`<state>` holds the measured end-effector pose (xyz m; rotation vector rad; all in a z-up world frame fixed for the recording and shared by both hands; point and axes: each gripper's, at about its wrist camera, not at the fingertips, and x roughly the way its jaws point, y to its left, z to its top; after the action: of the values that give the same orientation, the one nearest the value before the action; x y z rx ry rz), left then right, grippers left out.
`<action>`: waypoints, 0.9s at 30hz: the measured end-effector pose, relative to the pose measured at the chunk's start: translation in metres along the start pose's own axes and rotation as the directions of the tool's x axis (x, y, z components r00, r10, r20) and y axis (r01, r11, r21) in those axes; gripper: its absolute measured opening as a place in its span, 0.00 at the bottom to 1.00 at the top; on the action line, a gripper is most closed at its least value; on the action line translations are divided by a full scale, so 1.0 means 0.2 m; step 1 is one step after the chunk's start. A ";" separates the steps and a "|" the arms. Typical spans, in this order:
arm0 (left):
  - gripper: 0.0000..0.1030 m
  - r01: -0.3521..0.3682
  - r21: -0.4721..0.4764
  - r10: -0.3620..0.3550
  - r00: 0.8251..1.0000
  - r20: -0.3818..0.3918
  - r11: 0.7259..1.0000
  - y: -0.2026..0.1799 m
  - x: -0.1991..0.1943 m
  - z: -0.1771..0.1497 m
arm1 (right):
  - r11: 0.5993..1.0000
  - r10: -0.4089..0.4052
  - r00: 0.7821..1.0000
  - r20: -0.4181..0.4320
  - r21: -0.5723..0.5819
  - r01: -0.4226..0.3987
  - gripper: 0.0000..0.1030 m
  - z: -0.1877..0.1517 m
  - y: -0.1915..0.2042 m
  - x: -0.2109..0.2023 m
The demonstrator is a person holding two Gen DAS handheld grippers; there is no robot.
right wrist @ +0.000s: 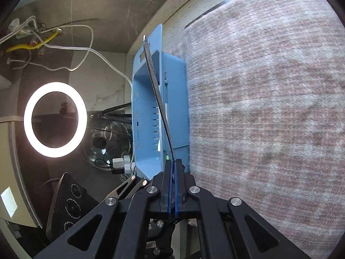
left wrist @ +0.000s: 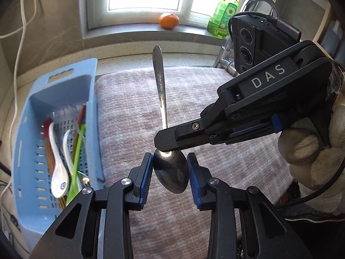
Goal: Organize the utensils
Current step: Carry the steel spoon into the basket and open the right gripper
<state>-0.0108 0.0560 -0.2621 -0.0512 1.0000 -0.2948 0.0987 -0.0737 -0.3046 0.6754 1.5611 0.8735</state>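
Two grippers on one metal spoon (left wrist: 170,172): left gripper (left wrist: 170,170) pinching its bowl, right gripper (left wrist: 167,145) clamped on its neck, above the towel (left wrist: 215,112).

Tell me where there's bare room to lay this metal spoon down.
The towel between the blue basket and the faucet is bare. The basket's near end is crowded with white spoons and chopsticks; its far end is open.

Both the left gripper (left wrist: 170,168) and right gripper (left wrist: 163,143) clamp the metal spoon (left wrist: 166,164) above the towel (left wrist: 133,112).
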 end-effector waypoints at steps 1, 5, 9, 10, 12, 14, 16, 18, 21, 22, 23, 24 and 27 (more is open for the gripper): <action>0.30 -0.010 -0.004 0.010 1.000 0.005 1.000 0.02 -0.02 -0.01 | 1.000 -0.001 1.000 -0.005 -0.011 0.001 0.02 0.00 0.04 0.03; 0.30 -0.045 -0.033 0.045 0.999 0.019 0.998 0.13 -0.07 -0.03 | 0.998 -0.014 1.000 -0.027 -0.061 0.012 0.02 0.02 0.16 0.14; 0.30 -0.070 -0.073 0.073 0.997 0.027 0.995 0.22 -0.10 -0.05 | 0.993 -0.039 0.998 -0.045 -0.110 0.034 0.02 0.05 0.28 0.27; 0.30 -0.074 -0.083 0.077 0.997 0.028 0.994 0.25 -0.10 -0.05 | 0.991 -0.048 0.998 -0.049 -0.124 0.041 0.02 0.05 0.31 0.30; 0.30 -0.081 -0.101 0.084 0.996 0.028 0.992 0.29 -0.10 -0.05 | 0.987 -0.066 0.996 -0.056 -0.152 0.057 0.02 0.06 0.35 0.35; 0.30 -0.088 -0.115 0.091 0.996 0.024 0.989 0.33 -0.10 -0.05 | 0.983 -0.082 0.995 -0.064 -0.169 0.070 0.02 0.07 0.38 0.39; 0.30 -0.093 -0.130 0.096 0.995 0.016 0.987 0.36 -0.09 -0.06 | 0.979 -0.098 0.992 -0.074 -0.184 0.084 0.02 0.08 0.39 0.43; 0.30 -0.097 -0.141 0.099 0.995 0.010 0.985 0.39 -0.08 -0.07 | 0.975 -0.117 0.990 -0.080 -0.201 0.099 0.02 0.08 0.40 0.46; 0.30 -0.099 -0.156 0.101 0.995 0.003 0.983 0.41 -0.08 -0.08 | 0.965 -0.145 0.986 -0.080 -0.232 0.123 0.02 0.09 0.41 0.49; 0.30 -0.101 -0.161 0.103 0.995 0.002 0.982 0.41 -0.08 -0.08 | 0.961 -0.154 0.985 -0.078 -0.243 0.131 0.02 0.09 0.42 0.49; 0.29 -0.102 -0.165 0.103 0.995 -0.001 0.981 0.42 -0.07 -0.08 | 0.957 -0.164 0.984 -0.073 -0.255 0.141 0.02 0.09 0.42 0.50; 0.29 -0.104 -0.166 0.104 0.995 -0.005 0.981 0.42 -0.07 -0.08 | 0.951 -0.177 0.982 -0.065 -0.267 0.154 0.03 0.10 0.43 0.50; 0.29 -0.118 -0.162 0.117 0.993 -0.016 0.980 0.43 -0.07 -0.09 | 0.938 -0.209 0.977 -0.042 -0.292 0.188 0.07 0.11 0.45 0.51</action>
<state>-0.0134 0.1435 -0.2755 -0.1390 1.0273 -0.1047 0.0991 0.0627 -0.2875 0.2748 1.4971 0.9555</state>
